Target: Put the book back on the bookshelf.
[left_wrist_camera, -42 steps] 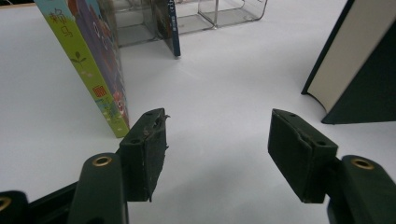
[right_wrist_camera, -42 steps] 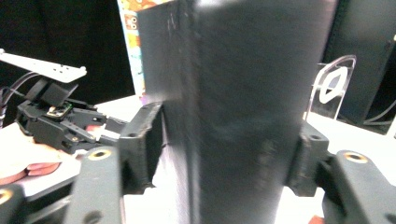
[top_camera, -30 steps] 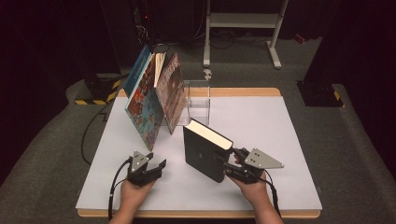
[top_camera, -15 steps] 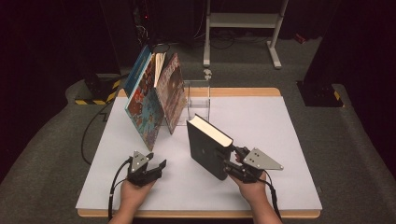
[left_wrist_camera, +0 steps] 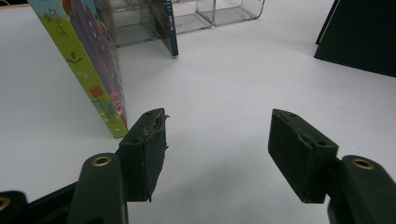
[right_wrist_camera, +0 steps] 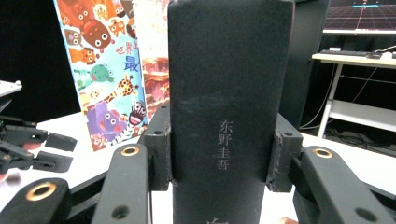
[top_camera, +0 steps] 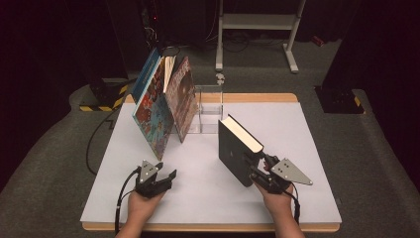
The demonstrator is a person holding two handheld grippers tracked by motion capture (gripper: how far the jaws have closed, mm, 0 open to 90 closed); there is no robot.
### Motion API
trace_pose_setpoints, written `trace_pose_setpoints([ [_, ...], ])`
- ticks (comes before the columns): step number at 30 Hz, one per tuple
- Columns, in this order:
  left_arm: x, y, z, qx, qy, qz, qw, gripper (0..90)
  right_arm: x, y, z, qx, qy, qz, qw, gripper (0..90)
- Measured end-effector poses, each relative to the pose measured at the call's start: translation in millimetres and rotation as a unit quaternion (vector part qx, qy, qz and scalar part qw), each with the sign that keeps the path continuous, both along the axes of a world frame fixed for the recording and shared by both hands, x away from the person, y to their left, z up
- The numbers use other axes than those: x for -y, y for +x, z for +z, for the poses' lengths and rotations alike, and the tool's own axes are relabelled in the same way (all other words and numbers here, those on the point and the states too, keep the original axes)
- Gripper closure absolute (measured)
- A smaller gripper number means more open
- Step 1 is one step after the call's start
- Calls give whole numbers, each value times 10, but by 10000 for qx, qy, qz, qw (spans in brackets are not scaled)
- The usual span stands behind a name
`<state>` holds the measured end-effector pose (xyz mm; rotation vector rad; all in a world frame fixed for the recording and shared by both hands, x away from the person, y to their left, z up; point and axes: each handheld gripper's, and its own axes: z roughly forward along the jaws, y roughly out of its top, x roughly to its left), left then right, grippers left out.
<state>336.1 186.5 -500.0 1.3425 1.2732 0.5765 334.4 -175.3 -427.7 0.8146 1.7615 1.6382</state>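
A thick black book (top_camera: 236, 151) stands tilted on the white table (top_camera: 297, 124), its page edges facing up and right. My right gripper (top_camera: 255, 171) is shut on its spine (right_wrist_camera: 224, 93), one pad on each cover. Near the front left, my left gripper (top_camera: 167, 178) rests low over the table, open, with nothing between its pads (left_wrist_camera: 145, 149). Colourful picture books (top_camera: 156, 106) lean against a clear acrylic stand (top_camera: 210, 106) at the back. One of them, a picture book (left_wrist_camera: 88, 56), stands just ahead and left of the left gripper.
A white shelf frame (top_camera: 257, 29) stands on the dark floor behind the table. A cable (top_camera: 96, 136) runs off the table's left side. Bare table surface lies between the two grippers and to the right of the black book.
The black book has shifted slightly to the right and toward upright in the right gripper. The left gripper has kept still.
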Motion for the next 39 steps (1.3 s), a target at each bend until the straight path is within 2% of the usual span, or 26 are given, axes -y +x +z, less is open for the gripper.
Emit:
trace_pose_setpoints([
  [7,-4,17,1,-77,-20,20,10000,370,18,-42,-23,-70,25,46,10000,518],
  [8,-16,22,7,-104,-72,17,9999,371,16,-42,-20,-93,36,48,9999,513],
  [10,-39,53,9,-261,-41,97,9996,394,23,-33,-17,-238,131,61,9996,493],
  [11,-58,60,6,-327,35,52,9994,392,33,-10,-13,-411,225,120,9988,480],
  [12,-70,62,4,-362,46,22,9993,389,41,2,-11,-486,263,154,9984,478],
  [14,-112,65,-2,-477,174,-88,9987,384,34,8,-3,-475,164,146,9986,473],
  [16,-161,59,-20,-589,400,-173,9973,384,15,25,14,-541,37,144,9984,454],
  [18,-194,54,-32,-677,339,-198,9969,376,-7,45,46,-680,-20,153,9976,423],
  [21,-208,46,-36,-667,283,-203,9972,362,-40,49,109,-711,-82,117,9974,427],
  [23,-204,62,-49,-724,309,-156,9968,356,-65,58,158,-723,-95,130,9973,428],
  [25,-196,67,-54,-749,348,-162,9965,355,-98,95,199,-846,-150,38,9963,364],
  [27,-183,69,-62,-782,424,-190,9959,338,-126,136,224,-941,-170,44,9954,349],
  [32,-169,78,-73,-880,519,-309,9943,322,-186,176,272,-832,-317,-72,9960,380],
  [36,-189,84,-67,-930,419,-340,9942,328,-200,172,298,-733,-328,-75,9967,477],
  [39,-196,88,-63,-937,309,-317,9946,328,-205,172,310,-726,-379,-79,9966,486],
])
